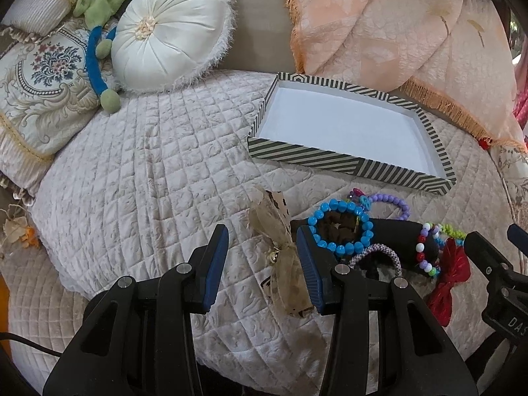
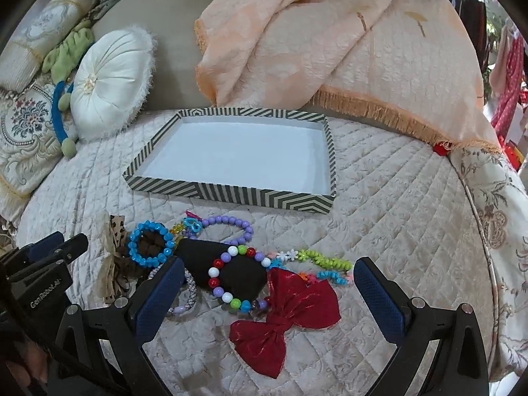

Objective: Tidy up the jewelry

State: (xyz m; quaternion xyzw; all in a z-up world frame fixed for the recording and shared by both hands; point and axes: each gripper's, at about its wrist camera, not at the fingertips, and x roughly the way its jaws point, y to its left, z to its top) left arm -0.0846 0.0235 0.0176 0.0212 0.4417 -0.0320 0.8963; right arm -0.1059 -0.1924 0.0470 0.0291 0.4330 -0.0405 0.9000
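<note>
— On the quilted bed (image 2: 379, 198), what lies before the striped tray (image 2: 231, 194)?
— A heap of jewelry: a blue bead bracelet (image 2: 150, 242), a purple bead bracelet (image 2: 231, 226), a multicoloured bead bracelet (image 2: 231, 277) round a black cone (image 2: 211, 257), and a red bow (image 2: 287, 316).
— And the tongs?
— Both released. The right tongs (image 2: 267, 293) straddle the bow and cone; the left tongs (image 1: 262, 265) hang over a beige ribbon bow (image 1: 280, 254), gripping nothing.

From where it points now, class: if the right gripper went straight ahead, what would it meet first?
Probably the shiny red fabric bow, which lies between the open right gripper fingers, with the multicoloured bead bracelet just beyond; depth is hard to judge.
</note>
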